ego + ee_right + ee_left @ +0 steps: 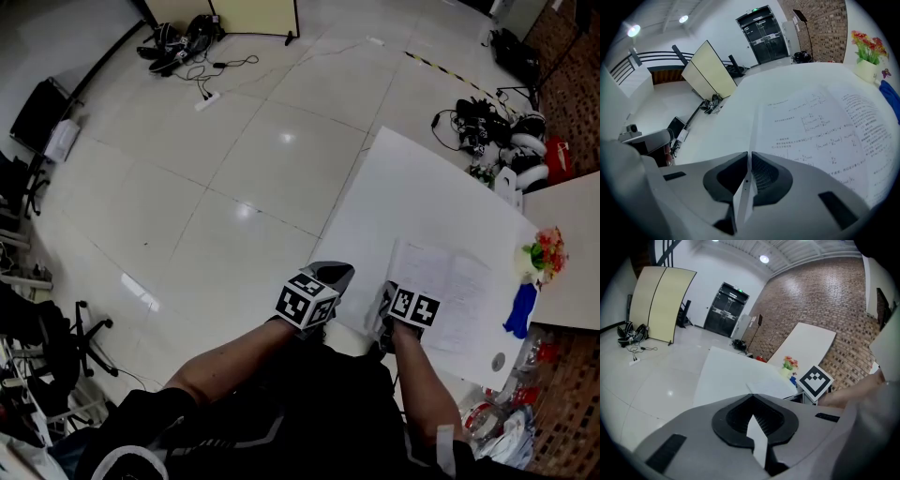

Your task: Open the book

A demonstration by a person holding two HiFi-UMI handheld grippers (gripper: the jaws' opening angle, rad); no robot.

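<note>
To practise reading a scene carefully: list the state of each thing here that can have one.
Book: open, flat on the table.
Left gripper: fingers shut, empty.
Right gripper: fingers shut at the book's left edge.
Potted flowers: upright.
Double door: closed.

Flat white desk (pixel 403 178): far and left parts bare, room to pass there. Open book of printed white pages (pixel 455 286) lies flat on the near-right part, low. Right edge is crowded by a small pot of red and yellow flowers (pixel 542 253), with a blue object (pixel 518 309) just beside it. Black cables and gear (pixel 483 122) lie on the floor past the far corner.
</note>
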